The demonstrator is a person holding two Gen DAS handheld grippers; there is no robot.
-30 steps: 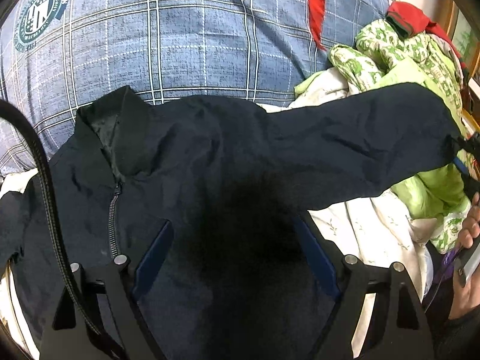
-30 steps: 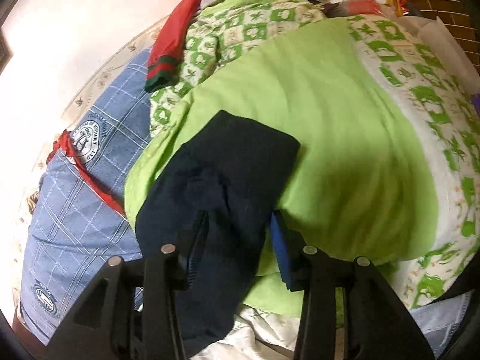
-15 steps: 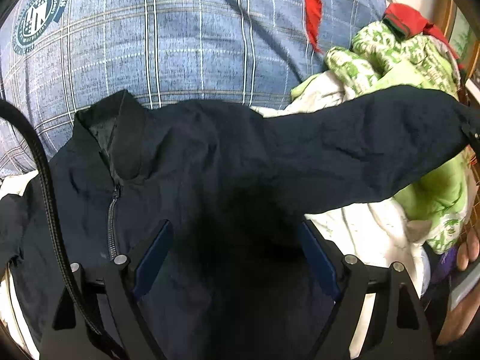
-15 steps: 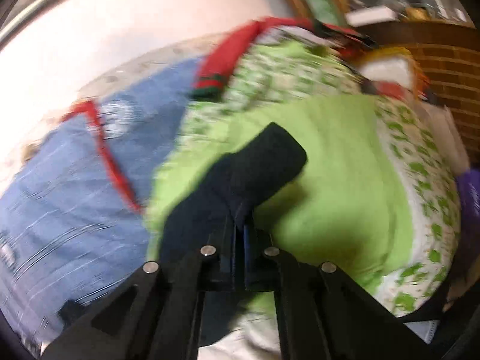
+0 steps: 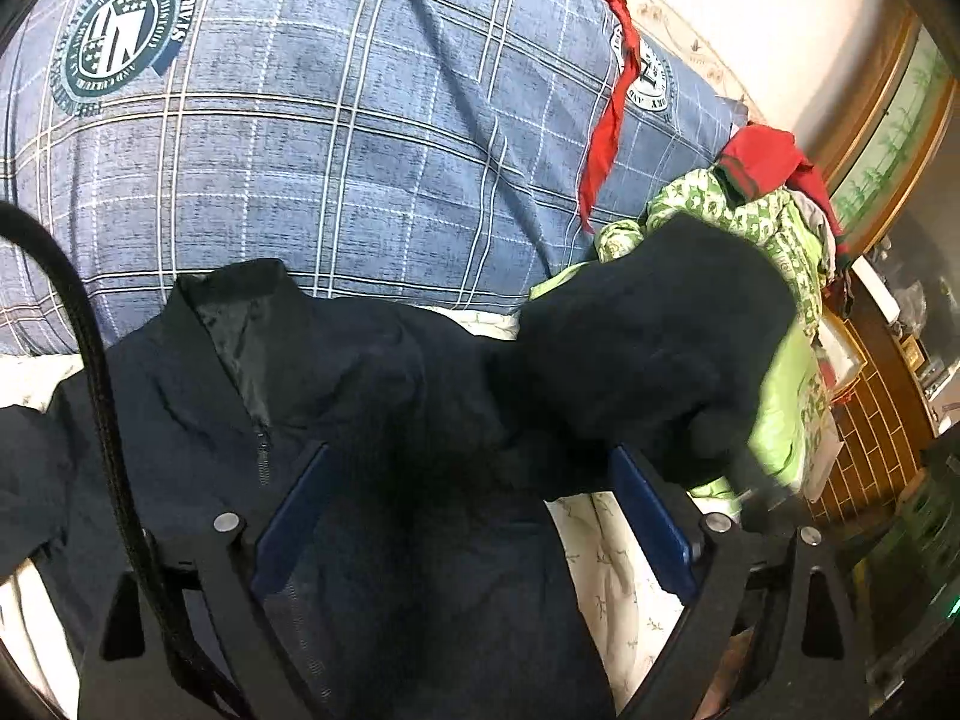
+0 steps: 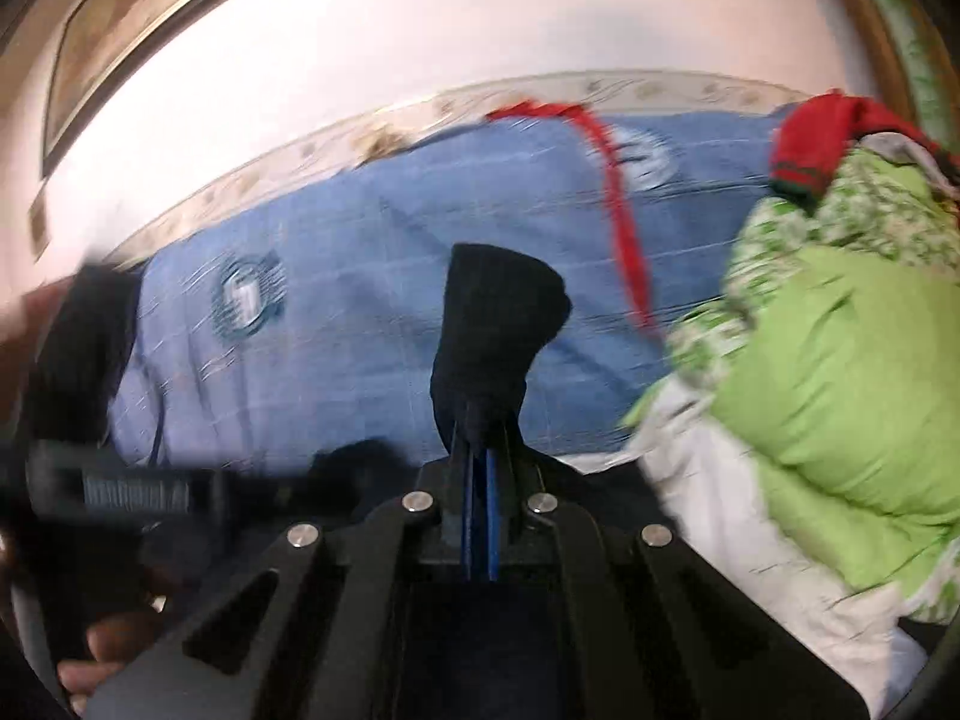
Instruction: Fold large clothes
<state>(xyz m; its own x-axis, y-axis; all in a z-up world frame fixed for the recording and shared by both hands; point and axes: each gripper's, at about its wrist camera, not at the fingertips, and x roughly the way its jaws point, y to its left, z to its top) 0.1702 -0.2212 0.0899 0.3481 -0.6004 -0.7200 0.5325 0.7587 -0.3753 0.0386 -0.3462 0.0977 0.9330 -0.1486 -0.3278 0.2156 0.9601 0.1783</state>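
Blue plaid bedding [image 5: 360, 138] fills the background. Right gripper [image 6: 478, 516], lower centre, is pressed together, pinching the sleeve cuff [image 6: 498, 324], which stands up above the fingertips. Left gripper [image 5: 474, 516], lower centre, is spread wide over the jacket [image 5: 372, 420], which lies collar-up across mid-frame, zipper at left. Step in hand, as judged: folding the sleeve inward. Next move calls for laying the cuff across the jacket's chest, clear of the green quilt [image 6: 840, 408] at right.

Left wrist view: I see even indoor light, sharp focus, fisheye bending and dark corners. Right wrist view: heavy motion blur throughout; the wall [image 6: 420, 48] glares, nearly washed out.
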